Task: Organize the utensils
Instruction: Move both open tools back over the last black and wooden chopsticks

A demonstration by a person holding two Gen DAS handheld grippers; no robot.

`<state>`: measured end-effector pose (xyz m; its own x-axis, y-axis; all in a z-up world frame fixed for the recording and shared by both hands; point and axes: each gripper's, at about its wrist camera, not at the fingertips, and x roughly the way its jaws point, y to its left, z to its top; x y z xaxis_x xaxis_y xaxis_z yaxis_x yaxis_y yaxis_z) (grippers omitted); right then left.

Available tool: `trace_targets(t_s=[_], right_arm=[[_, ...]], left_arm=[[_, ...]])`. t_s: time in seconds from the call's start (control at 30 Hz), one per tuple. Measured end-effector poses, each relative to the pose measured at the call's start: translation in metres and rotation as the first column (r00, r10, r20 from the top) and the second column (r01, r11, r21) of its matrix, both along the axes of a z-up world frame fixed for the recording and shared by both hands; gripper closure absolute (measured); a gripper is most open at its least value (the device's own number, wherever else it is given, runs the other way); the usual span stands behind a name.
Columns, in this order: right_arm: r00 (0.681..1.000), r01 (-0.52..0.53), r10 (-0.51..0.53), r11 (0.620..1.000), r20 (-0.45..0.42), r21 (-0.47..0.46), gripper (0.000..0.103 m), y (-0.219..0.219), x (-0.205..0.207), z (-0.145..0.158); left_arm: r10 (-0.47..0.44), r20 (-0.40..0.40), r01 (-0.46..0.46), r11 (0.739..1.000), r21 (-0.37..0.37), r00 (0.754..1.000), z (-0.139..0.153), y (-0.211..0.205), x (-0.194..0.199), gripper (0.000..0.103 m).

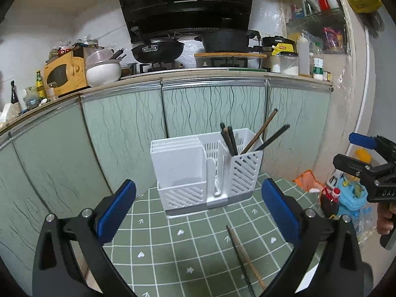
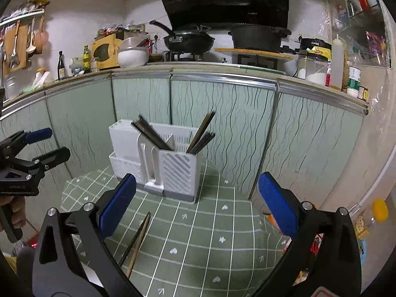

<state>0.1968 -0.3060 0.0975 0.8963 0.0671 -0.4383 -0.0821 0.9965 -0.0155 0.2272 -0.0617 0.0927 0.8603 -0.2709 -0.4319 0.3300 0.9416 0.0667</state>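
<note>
Each gripper is built from a black plastic frame with two broad, curved arms that taper toward the fingers. The left gripper (image 1: 198,208) carries a blue rubber pad (image 1: 116,209) on the inner face of each finger; the pads are oblong with rounded ends. The right gripper (image 2: 196,204) has matching blue pads (image 2: 277,204), whose surface shows a fine knurled texture. Round silver screws (image 1: 86,212) sit at the pivot points near the base of each finger, two per side. Triangular cut-outs pierce the lower arms. Seen from the side, the frame bears pale embossed lettering, only partly legible, and a black trigger-style handle (image 1: 387,237) below.
</note>
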Motion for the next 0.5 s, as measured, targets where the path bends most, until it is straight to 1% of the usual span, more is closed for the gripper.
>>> trace_targets(t_s=[0.13,0.3,0.5], right_arm=[[1.000,-0.002,0.002,1.000,-0.011,0.005,0.008,0.002,-0.011,-0.014],[1.000,-0.002,0.002,1.000,-0.020,-0.009,0.008,0.008,-0.024,-0.031],[0.999,0.000,-0.001,1.000,-0.044,-0.021,0.008,0.011,-0.034,-0.051]], left_arm=[[0.010,0.005,-0.010,1.000,0.025,1.000,-0.013,0.004,-0.012,0.005],[0.003,-0.017,-0.003,1.000,0.020,1.000,-0.031,0.009,-0.026,0.005],[0.004,-0.044,-0.005,1.000,-0.008,0.999,-0.048,0.014,-0.038,0.005]])
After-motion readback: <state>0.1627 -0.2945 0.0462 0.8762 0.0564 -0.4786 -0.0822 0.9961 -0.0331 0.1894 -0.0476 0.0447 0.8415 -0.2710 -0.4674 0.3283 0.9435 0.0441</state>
